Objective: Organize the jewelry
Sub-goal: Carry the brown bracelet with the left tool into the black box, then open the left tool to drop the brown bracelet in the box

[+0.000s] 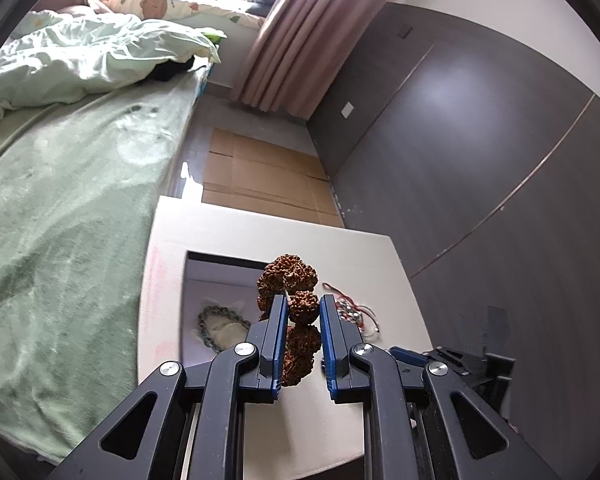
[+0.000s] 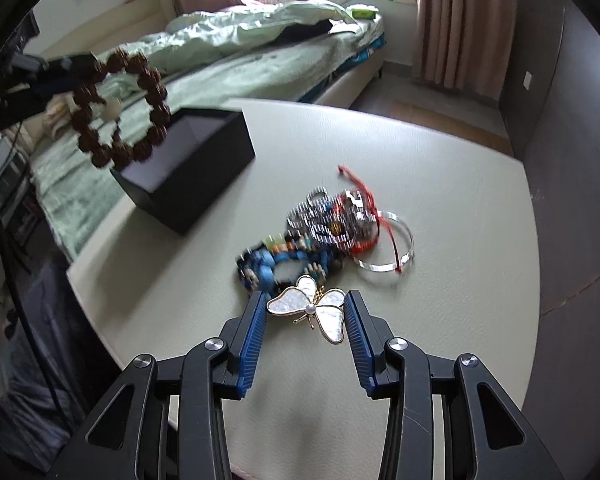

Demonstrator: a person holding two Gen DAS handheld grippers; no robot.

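Note:
My left gripper (image 1: 303, 308) is shut on a brown rough-seed bead bracelet (image 1: 290, 276) and holds it in the air over the open black box (image 1: 216, 276). In the right wrist view the bracelet (image 2: 120, 104) hangs as a ring above the box (image 2: 188, 160). A grey-green bead bracelet (image 1: 220, 326) lies inside the box. My right gripper (image 2: 306, 304) is open, its fingers either side of a pearl butterfly brooch (image 2: 320, 310) on the table. Beyond it lies a pile of jewelry (image 2: 328, 228): blue beads, striped bangles, a red cord, a silver bangle.
The pale table (image 2: 440, 160) stands beside a bed with a green blanket (image 1: 60, 208). A dark wall panel (image 1: 480, 140) lies to the right, pink curtains (image 1: 300, 32) and cardboard on the floor (image 1: 260, 176) beyond.

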